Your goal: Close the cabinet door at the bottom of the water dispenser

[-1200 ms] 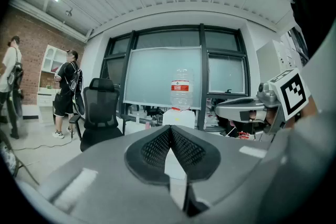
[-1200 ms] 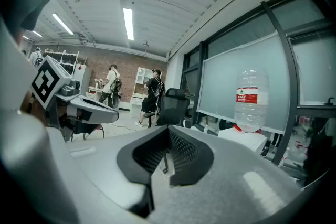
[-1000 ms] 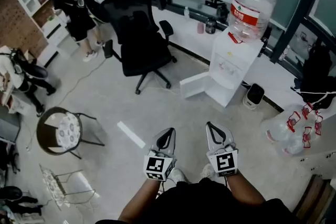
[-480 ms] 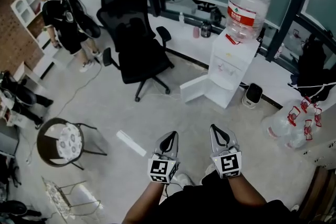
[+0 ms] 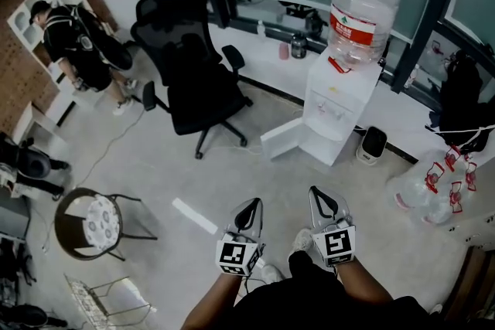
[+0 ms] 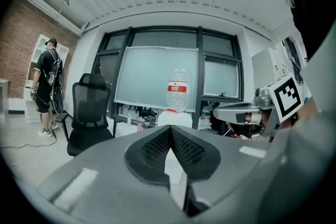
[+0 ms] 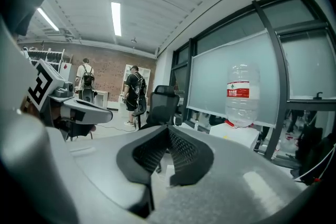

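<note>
Cabinet door (image 5: 285, 139) stands swung wide open, sticking out from the foot of the white water dispenser (image 5: 339, 100) at the far edge of the floor, under the windows. A big water bottle (image 5: 358, 8) sits upside down on top, and a black office chair (image 5: 197, 81) is parked just beside the door. Well short of all that, the left gripper (image 5: 247, 211) and right gripper (image 5: 322, 202) hang side by side over the floor, both clenched, pads pressed together, pointing toward the dispenser.
</note>
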Demonstrator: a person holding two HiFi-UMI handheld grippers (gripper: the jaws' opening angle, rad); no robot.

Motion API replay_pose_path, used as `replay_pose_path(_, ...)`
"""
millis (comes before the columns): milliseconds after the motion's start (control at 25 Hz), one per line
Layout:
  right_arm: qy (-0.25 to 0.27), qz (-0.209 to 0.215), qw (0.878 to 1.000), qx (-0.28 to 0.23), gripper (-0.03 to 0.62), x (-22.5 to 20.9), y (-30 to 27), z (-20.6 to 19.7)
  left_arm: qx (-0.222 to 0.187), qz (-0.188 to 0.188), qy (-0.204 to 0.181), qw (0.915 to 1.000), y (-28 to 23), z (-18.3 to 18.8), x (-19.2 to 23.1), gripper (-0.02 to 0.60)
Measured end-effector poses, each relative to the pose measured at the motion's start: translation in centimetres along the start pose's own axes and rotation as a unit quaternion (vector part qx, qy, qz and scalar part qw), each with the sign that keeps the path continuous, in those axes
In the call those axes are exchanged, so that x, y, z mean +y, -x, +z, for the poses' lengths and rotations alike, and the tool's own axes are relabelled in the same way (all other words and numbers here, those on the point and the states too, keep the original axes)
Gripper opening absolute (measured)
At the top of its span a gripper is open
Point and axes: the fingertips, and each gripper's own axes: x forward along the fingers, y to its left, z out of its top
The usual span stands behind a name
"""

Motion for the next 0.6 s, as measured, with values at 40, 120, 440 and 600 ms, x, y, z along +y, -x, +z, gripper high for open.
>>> replay_pose_path(40,-0.003,0.001,1.0,-0.003,0.003,-0.6,-0.7,0.2,-0.006,0.0,-0.005,1.0,-0.8,0.5,0.2,0.019)
replay_pose_path(120,-0.016,0.001,1.0,-0.011,0.003,-1.9,-2.2,0.3,-0.014,-0.001,-0.016,0.9998,-2.6,1.2,0.8,0.018)
replay_pose_path(440,-0.032,0.005,0.999,-0.012,0.003,-6.6,-5.9,-0.1,-0.013,0.001,-0.023,0.9997,-9.0,2.6,1.3,0.018)
replay_pose_path(600,-0.039,0.002,0.999,-0.012,0.003,-9.0,-7.2,-0.6,0.002,-0.004,-0.023,0.9997,-11.4,2.6,0.9,0.018)
